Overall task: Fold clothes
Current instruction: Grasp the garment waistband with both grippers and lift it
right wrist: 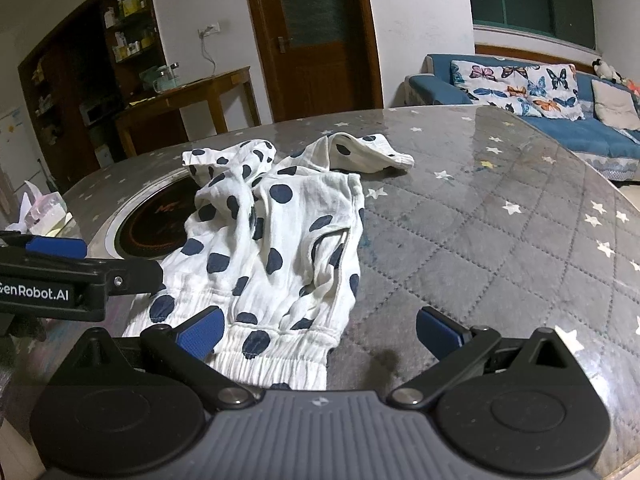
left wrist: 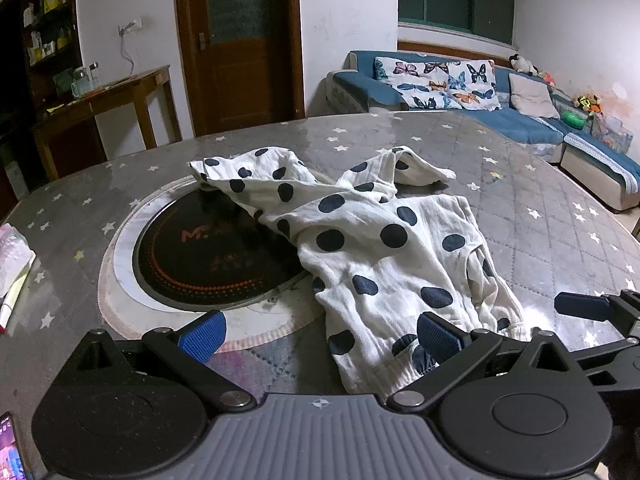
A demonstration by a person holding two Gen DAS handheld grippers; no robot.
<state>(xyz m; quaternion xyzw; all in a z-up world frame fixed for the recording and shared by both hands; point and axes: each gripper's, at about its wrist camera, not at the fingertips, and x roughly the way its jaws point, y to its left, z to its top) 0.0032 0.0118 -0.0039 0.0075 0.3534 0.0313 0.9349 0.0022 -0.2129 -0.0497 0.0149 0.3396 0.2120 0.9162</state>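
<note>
Table (left wrist: 520, 208): grey, star-quilted; sofa (left wrist: 532, 124) behind.
Garment (left wrist: 360, 240): spotted, crumpled mid-table, partly over the hob (left wrist: 200, 256).
Your left gripper (left wrist: 320, 334): jaws wide, empty.
Your right gripper (right wrist: 320, 332): jaws wide, empty.

White garment (left wrist: 372, 248) with dark polka dots, crumpled on a grey star-print table (left wrist: 540, 216), partly overlapping a round black cooktop (left wrist: 208, 256). Left gripper (left wrist: 320, 334) spread wide at its near hem. Right gripper's finger (left wrist: 584, 306) at the right edge.
</note>
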